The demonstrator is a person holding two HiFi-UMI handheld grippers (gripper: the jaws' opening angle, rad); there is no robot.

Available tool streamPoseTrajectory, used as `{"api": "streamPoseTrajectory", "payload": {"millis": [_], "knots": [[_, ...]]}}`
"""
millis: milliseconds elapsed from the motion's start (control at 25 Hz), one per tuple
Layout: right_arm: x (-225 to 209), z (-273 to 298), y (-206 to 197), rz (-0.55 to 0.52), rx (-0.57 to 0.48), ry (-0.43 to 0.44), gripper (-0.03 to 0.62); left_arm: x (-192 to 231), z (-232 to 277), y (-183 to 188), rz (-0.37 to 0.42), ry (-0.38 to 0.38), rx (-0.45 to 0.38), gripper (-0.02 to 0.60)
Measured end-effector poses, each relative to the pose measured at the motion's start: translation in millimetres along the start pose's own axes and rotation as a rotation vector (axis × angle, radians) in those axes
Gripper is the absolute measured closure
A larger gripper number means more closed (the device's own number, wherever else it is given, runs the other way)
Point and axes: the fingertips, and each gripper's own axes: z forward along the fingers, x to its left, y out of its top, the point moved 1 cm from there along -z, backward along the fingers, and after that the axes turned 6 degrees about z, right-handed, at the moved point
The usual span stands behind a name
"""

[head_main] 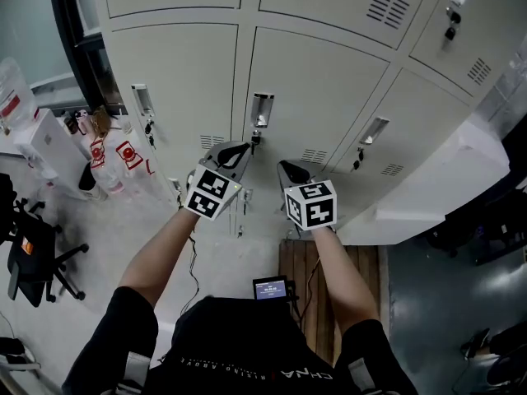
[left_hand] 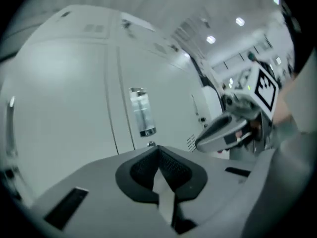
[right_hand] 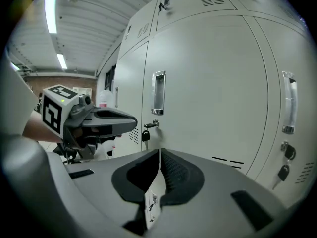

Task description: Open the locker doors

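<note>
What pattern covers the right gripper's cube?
Black square markers on white; the cube shows clearest in the head view.

**Our tally at the lockers**

We count three locker doors point(head_main: 177, 81) point(head_main: 321, 89) point(head_main: 424, 122) in the full row ahead, three handles point(head_main: 142, 99) point(head_main: 262, 108) point(head_main: 375, 128), one per door, two hand-held grippers point(head_main: 244, 147) point(head_main: 282, 166), and one office chair point(head_main: 33, 257).

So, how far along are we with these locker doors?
Done: nothing yet; every locker door in view is closed. In hand: left tongs, shut and empty, sit by the key lock of the middle door, below its handle; right tongs shut, empty. Left: all the doors.
</note>
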Motion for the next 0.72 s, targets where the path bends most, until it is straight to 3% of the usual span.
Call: {"api": "streamPoseTrajectory", "payload": {"millis": [80, 160, 720], "knots": [[4, 1, 5, -0.004, -0.016, 0.012, 0.562, 8, -4, -6, -0.235, -0.019, -0.026, 0.563], [7, 3, 11, -0.008, -0.035, 0.019, 0.562, 11, -5, -12, -0.304, -0.027, -0.022, 0.563], [40, 26, 92, -0.031, -0.163, 0.111, 0.56, 27, 17, -15, -0.247, -0.017, 0.057, 0.563]]}}
